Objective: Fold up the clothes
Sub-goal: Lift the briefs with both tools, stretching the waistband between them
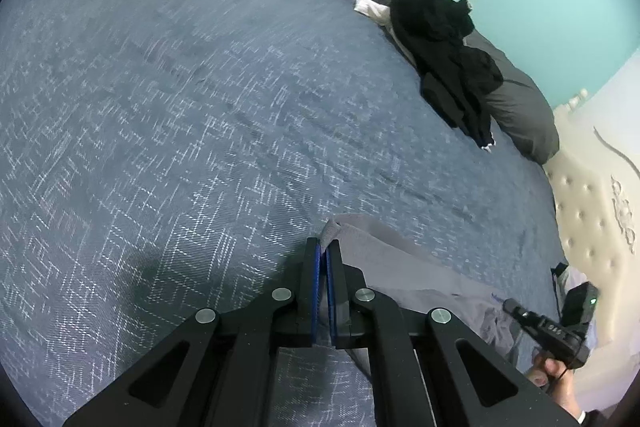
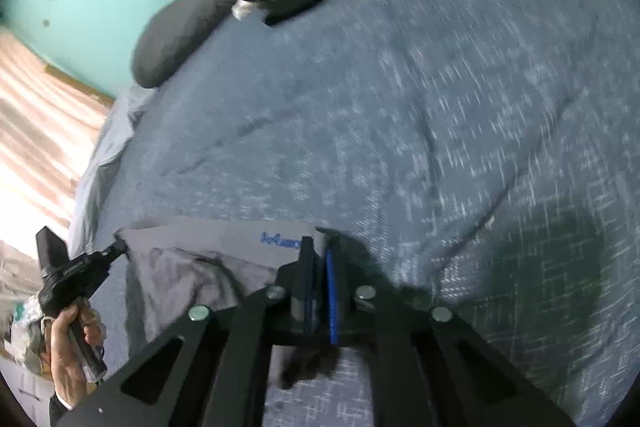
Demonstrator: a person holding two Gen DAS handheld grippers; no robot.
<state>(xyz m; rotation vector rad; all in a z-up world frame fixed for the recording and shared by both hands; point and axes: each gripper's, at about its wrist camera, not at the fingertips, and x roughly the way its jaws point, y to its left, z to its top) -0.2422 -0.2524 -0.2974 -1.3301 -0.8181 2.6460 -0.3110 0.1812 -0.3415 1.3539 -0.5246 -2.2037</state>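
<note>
With the grey garment [image 2: 208, 267] spread near the bed's [image 1: 180, 87] front edge and clamped at its corners by the left gripper [image 1: 325, 251] and right gripper [image 2: 320, 255], a thin corner could be pulled free by uneven tension.

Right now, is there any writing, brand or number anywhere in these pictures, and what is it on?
Blue print on the grey garment: a short word, too blurred to read.
Small white marks on the side of the right hand-held gripper: too small to read.
Nothing else carries text.
</note>
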